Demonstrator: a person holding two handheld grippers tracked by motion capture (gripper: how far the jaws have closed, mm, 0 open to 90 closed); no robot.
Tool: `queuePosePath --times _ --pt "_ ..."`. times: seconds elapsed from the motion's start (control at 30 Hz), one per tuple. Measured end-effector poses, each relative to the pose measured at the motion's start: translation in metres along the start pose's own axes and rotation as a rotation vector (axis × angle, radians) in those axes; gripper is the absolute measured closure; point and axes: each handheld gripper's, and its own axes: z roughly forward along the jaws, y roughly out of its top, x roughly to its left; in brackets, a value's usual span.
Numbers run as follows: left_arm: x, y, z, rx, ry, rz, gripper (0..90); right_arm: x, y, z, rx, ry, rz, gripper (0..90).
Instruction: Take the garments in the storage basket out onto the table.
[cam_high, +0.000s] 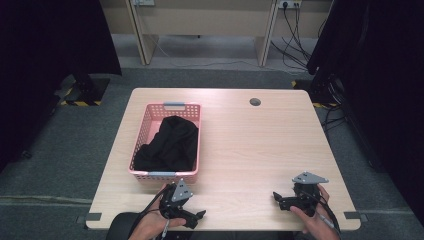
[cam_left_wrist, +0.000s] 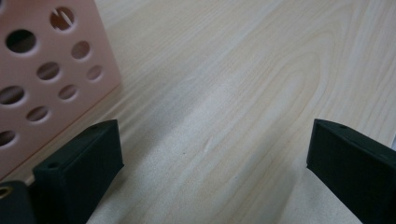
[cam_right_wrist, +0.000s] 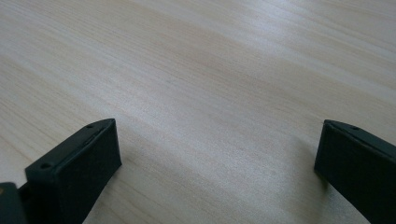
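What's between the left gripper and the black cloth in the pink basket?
The near wall of the pink basket stands between them: the left gripper sits low on the table just outside it, fingers open. The black cloth lies inside, so reaching it means going over the rim.

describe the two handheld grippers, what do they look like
Both the left gripper and the right gripper are black, with two blocky matte jaws. Each carries a grey three-cornered plate on top and trails a dark cable past the person's hand.
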Motion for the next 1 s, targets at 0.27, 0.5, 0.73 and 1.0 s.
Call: queuePosePath --times 0.27,0.5,0.73,1.0 --pt "-0.004 0.003 -0.002 -0.010 -0.015 -0.018 2.5 0.000 0.000 0.000 0.000 0.000 0.000 0.4" --pt "-0.003 0.007 -0.011 -0.040 -0.020 -0.044 2.5 0.000 0.000 0.000 0.000 0.000 0.000 0.4" --pt "-0.002 0.008 -0.013 -0.045 -0.016 -0.049 2.5 0.000 0.000 0.000 0.000 0.000 0.000 0.4" --pt "-0.003 0.010 -0.017 -0.056 -0.011 -0.049 2.6 0.000 0.000 0.000 0.000 0.000 0.000 0.4"
